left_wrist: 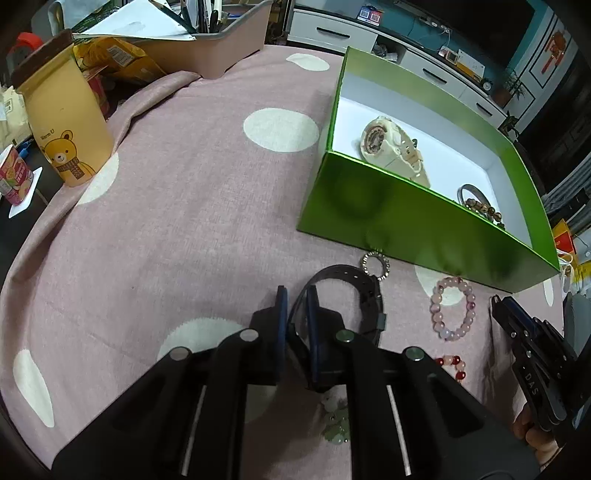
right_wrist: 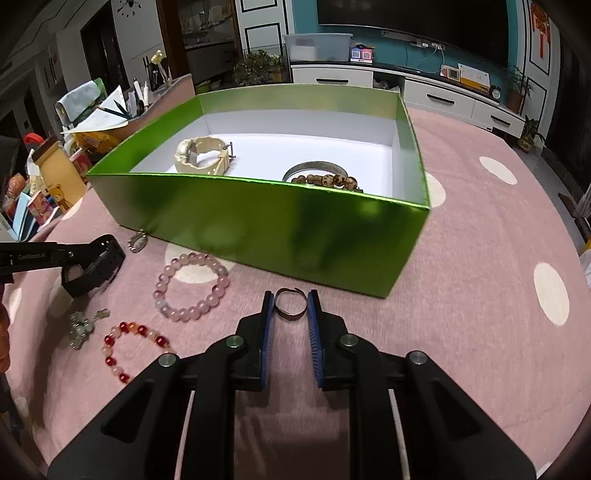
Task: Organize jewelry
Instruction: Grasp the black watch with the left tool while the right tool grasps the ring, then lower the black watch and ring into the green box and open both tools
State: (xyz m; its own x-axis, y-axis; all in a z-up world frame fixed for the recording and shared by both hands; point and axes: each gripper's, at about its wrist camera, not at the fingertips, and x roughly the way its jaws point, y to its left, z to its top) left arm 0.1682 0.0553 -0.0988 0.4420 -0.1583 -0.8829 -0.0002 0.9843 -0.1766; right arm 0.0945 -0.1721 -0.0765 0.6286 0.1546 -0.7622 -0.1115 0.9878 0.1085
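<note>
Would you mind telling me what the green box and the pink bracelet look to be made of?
Green box: probably cardboard with glossy metallic foil, since its wall mirrors blurred shapes and the inside is matte white. Pink bracelet: round, translucent, polished beads, possibly stone or glass; which one cannot be told.

Looking across to a teal wall (right_wrist: 304, 16) bearing a wide dark television screen (right_wrist: 410, 13). Taking in, beneath it, a long white cabinet (right_wrist: 439, 98) with dark drawer handles, carrying a clear storage bin (right_wrist: 317, 46) and, at its right end, a potted plant (right_wrist: 519, 85). Catching a wall clock (right_wrist: 127, 5) high at the left. Seeing up close a table draped in pink cloth (right_wrist: 480, 229) with cream dots, under dim indoor light.
</note>
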